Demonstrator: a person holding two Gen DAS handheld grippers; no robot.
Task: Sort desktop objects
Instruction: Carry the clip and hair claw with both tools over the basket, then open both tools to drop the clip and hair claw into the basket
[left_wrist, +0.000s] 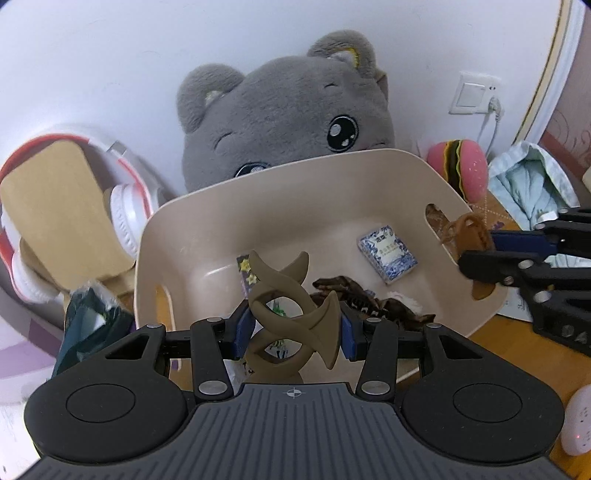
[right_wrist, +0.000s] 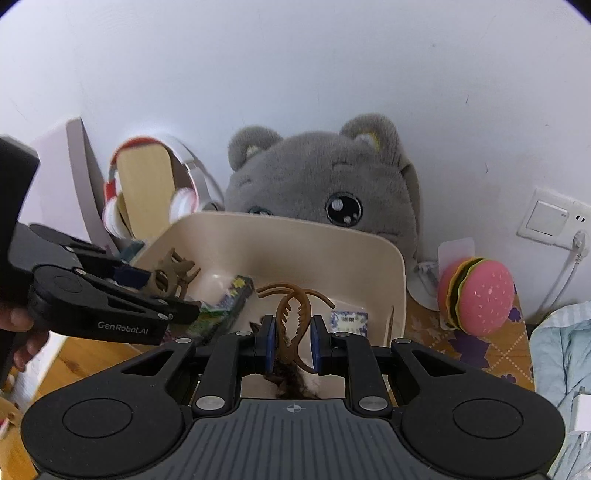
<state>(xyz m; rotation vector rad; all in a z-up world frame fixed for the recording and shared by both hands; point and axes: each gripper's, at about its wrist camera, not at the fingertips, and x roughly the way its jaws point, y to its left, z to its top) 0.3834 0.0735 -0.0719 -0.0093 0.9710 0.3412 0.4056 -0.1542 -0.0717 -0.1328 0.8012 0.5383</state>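
My left gripper (left_wrist: 293, 330) is shut on an olive-brown hair claw clip (left_wrist: 291, 310) and holds it over the near edge of the cream plastic bin (left_wrist: 258, 195). My right gripper (right_wrist: 291, 341) is shut on a light brown hair claw clip (right_wrist: 293, 310), held over the bin (right_wrist: 397, 266) at its right side. In the left wrist view the right gripper (left_wrist: 480, 258) and its clip (left_wrist: 467, 236) show at the bin's right wall. In the bin lie a blue-white card pack (left_wrist: 386, 253), a dark scrunchie (left_wrist: 373, 301) and a starred packet (left_wrist: 246, 275).
A grey plush toy (left_wrist: 288, 118) leans on the wall behind the bin. Red-white headphones (left_wrist: 125, 210) on a wooden stand sit at the left, a plush burger (right_wrist: 476, 295) and a light blue cloth (left_wrist: 532, 184) at the right. A white device (left_wrist: 580, 421) lies on the wooden desk.
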